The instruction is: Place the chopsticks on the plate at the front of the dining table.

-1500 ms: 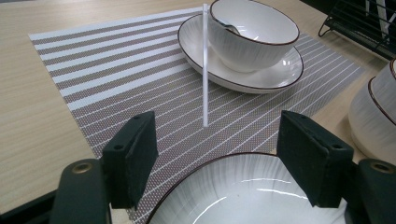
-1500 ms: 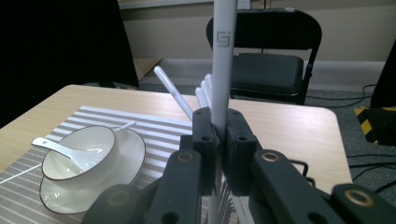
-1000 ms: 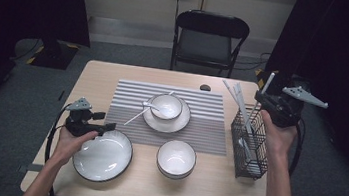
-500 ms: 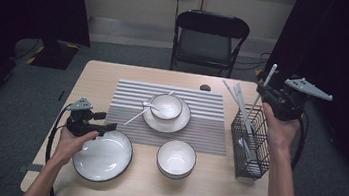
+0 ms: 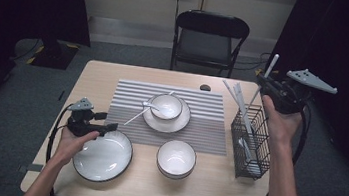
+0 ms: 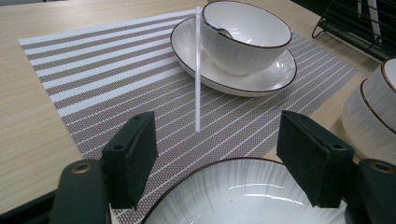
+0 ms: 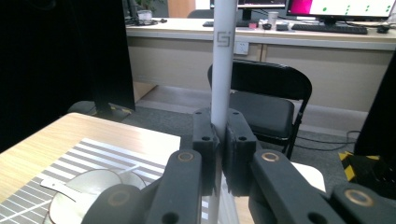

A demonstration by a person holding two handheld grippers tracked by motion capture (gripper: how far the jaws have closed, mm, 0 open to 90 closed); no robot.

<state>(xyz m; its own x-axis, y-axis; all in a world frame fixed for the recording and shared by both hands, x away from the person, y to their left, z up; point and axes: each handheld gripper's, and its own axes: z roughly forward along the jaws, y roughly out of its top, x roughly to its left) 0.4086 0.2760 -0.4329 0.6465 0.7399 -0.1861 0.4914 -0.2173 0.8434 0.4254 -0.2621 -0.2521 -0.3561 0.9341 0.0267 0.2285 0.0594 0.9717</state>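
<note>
The right gripper (image 5: 268, 84) is lifting higher and drifting back toward the table's far right corner compared with a second ago, jaws pinching a long white plastic chopstick (image 7: 221, 56) near upright above the black wire cutlery basket (image 5: 252, 140). So it's pulling the stick out, probably headed for the striped grey placemat (image 5: 209, 127), though its lower tip is hard to make out. The left gripper (image 5: 108, 128) isn't budging, jaws spread wide at the rim of the white dark-rimmed plate (image 5: 103, 154) by the near left corner, with another white chopstick (image 6: 197, 70) leaning on the saucer ahead
</note>
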